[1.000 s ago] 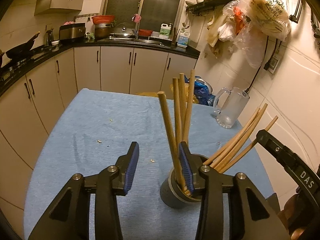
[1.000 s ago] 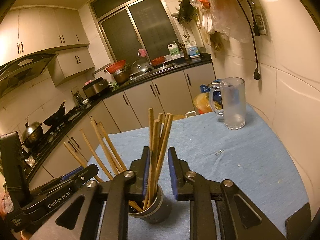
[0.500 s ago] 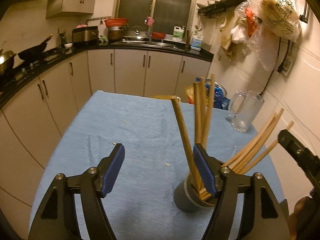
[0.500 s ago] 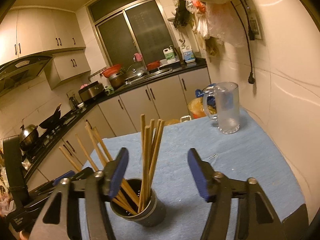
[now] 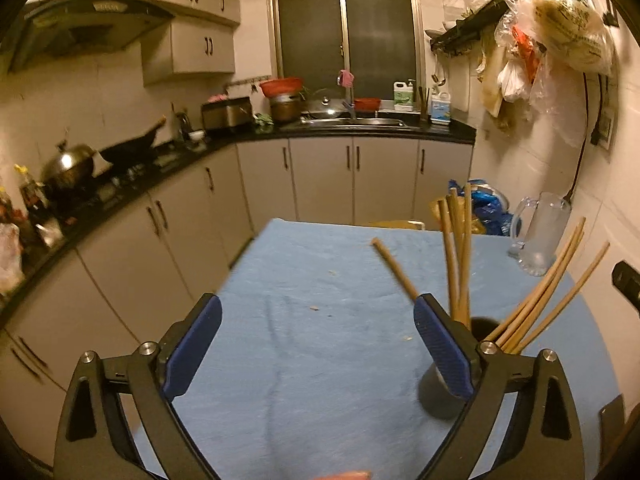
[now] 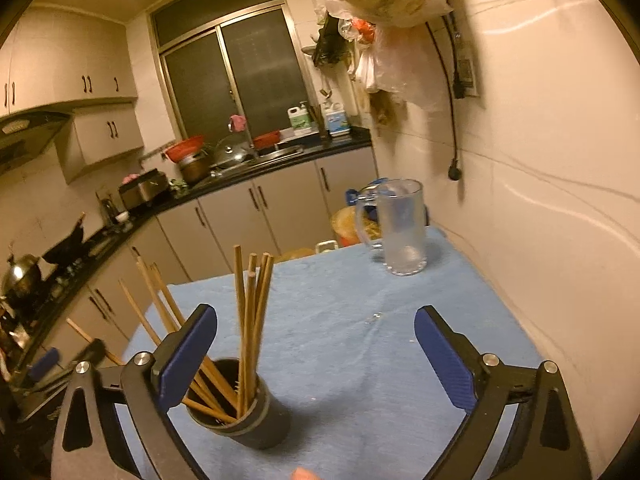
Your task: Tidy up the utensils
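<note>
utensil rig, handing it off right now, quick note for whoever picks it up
Left gripper: jaws wide open, holding nothing.
Right gripper: jaws wide open, holding nothing.
Chopsticks all stand in the dark holder on the blue table cloth, fanned in loose clusters. Glass mug sits at the far side by the wall.
Done: chopsticks are in the holder.
Left: no loose utensils visible; perhaps tidy the fan.

My left gripper's (image 5: 318,344) right finger (image 5: 442,350) is covering much of the holder (image 5: 438,398) and the chopsticks' (image 5: 460,256) lower ends; my right gripper's (image 6: 316,352) frame is running off the bottom edge.
</note>
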